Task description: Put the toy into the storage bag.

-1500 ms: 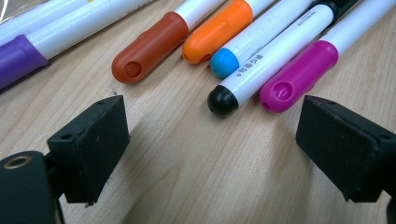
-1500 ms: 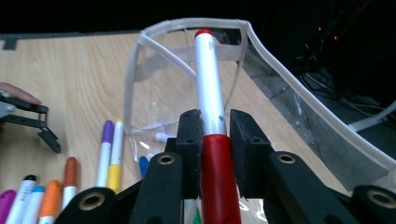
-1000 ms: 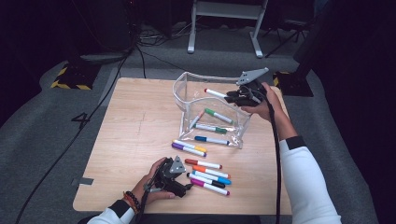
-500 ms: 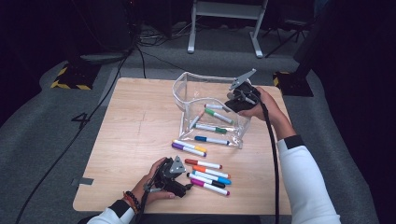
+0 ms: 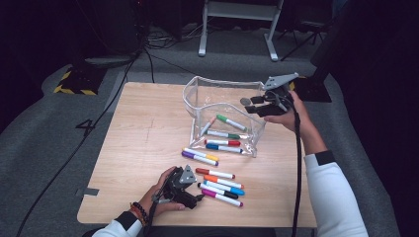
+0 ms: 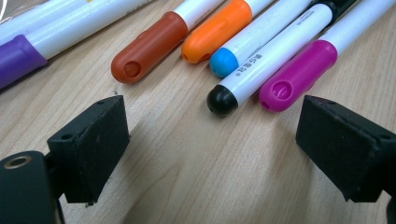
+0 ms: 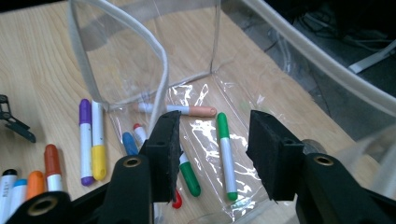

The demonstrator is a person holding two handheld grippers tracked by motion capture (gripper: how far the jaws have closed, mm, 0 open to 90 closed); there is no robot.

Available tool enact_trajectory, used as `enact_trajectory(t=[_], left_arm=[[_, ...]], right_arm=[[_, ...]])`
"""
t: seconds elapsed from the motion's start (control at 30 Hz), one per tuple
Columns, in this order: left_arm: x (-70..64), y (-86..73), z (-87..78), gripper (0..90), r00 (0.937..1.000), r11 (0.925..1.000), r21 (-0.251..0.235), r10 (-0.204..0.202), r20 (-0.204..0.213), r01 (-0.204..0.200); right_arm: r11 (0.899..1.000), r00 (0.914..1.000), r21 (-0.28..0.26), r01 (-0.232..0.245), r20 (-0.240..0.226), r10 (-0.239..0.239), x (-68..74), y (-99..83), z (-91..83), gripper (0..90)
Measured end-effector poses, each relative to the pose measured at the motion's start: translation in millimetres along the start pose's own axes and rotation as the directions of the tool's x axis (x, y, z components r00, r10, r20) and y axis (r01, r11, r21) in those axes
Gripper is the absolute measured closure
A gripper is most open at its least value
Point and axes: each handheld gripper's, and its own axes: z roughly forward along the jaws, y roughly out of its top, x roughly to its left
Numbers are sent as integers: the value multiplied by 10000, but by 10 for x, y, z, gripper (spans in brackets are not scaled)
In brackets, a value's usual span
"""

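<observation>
Two hand-held black grippers work over a pale wooden surface [image 5: 148,128] strewn with felt-tip markers. At the far right edge, the right gripper [image 5: 254,104] hangs released, its jaws spread with nothing between them, just above the open mouth of a clear plastic pouch with white piping [image 5: 197,94]. Through its own camera, the pouch's transparent floor lies below the jaws, carrying a green-capped marker [image 7: 225,154], a peach-capped marker [image 7: 194,111], a second, darker green marker [image 7: 189,175] and blue- and red-capped ones partly hidden behind the rim.

Near the front edge, the left gripper [image 5: 196,200] rests low on the wood in the person's hand, its jaws parted wide and empty, pointing at a loose row of markers just beyond them: brown-capped [image 6: 149,46], orange-capped [image 6: 217,32], blue-capped [image 6: 226,60], black-capped [image 6: 222,100] and magenta-capped [image 6: 296,77], lying side by side. A purple-capped marker [image 5: 197,158] and a yellow-capped marker [image 5: 201,154] lie together between that row and the pouch. White sleeves cover both forearms, and a beaded bracelet [image 5: 140,213] circles the left wrist.
</observation>
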Motion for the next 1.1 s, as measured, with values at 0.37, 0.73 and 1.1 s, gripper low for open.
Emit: enact_trajectory(t=[0.37,0.73,1.1], left_arm=[[0,0,0,99,10000,10000,-3,-1,3,1],[0,0,0,99,10000,10000,-1,5,2,-5],[0,0,0,99,10000,10000,-2,6,0,-6]], right_arm=[[9870,9994,-1588,237,299,-192,241,-424,-567,516],[9855,9964,-1468,848,40,-852,687,-900,-627,498],[9884,9855,-924,1204,-1089,-1303,1043,-1185,-87,544]])
